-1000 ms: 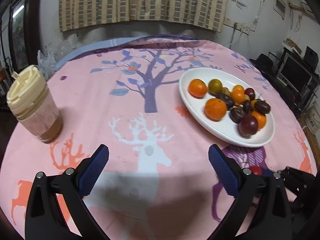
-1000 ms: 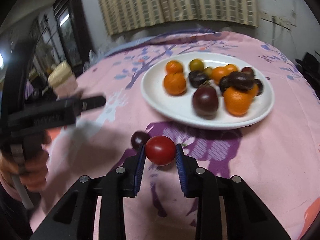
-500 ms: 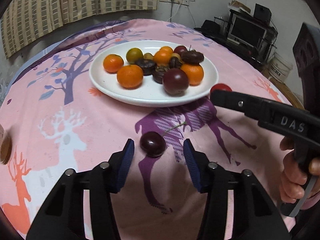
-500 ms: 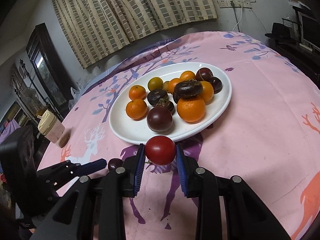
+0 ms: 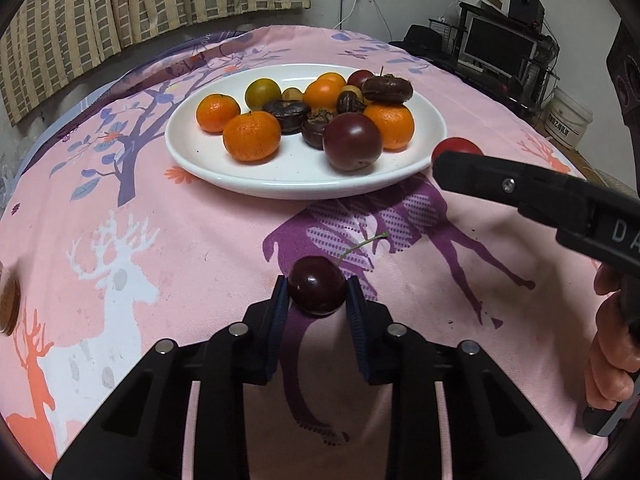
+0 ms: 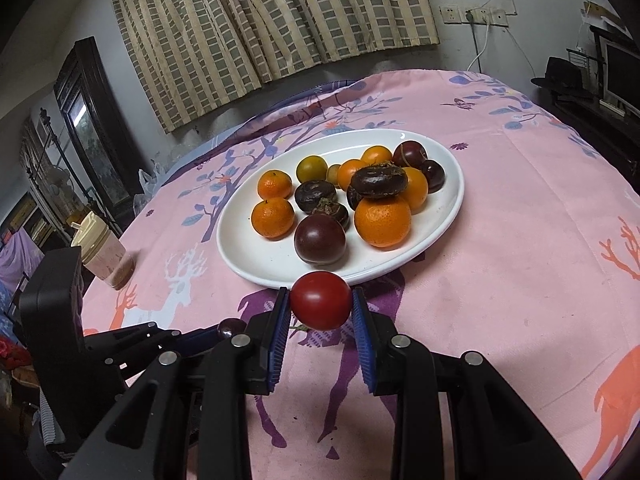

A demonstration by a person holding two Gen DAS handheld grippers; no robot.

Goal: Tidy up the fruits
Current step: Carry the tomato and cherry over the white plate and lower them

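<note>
We note that both grippers, left gripper (image 5: pixel 317 300) and right gripper (image 6: pixel 321 312), have matte black angular frames, ribbed blue pads (image 5: pixel 280 320) and silver screws (image 5: pixel 237 329). White lettering "D" marks the right gripper's side.

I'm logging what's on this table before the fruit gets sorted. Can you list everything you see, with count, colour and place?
plate: one, white, middle of the table.
oranges: five, orange, on the plate.
dark round fruit: one big, maroon, front of the plate; smaller dark ones behind it, count unclear.
green fruit: one, yellow-green, back of the plate.
tomato: one, red, held just in front of the plate.
cherry: one, dark red with a green stem, held low over the cloth.
tablecloth: one, pink with deer and trees.
jar: one, cream lid, left edge of the table.
curtain: one, striped beige, back wall.
left gripper: fingers closing on the cherry.
right gripper: fingers shut on the tomato.
hand: one, on the right gripper's handle.
</note>
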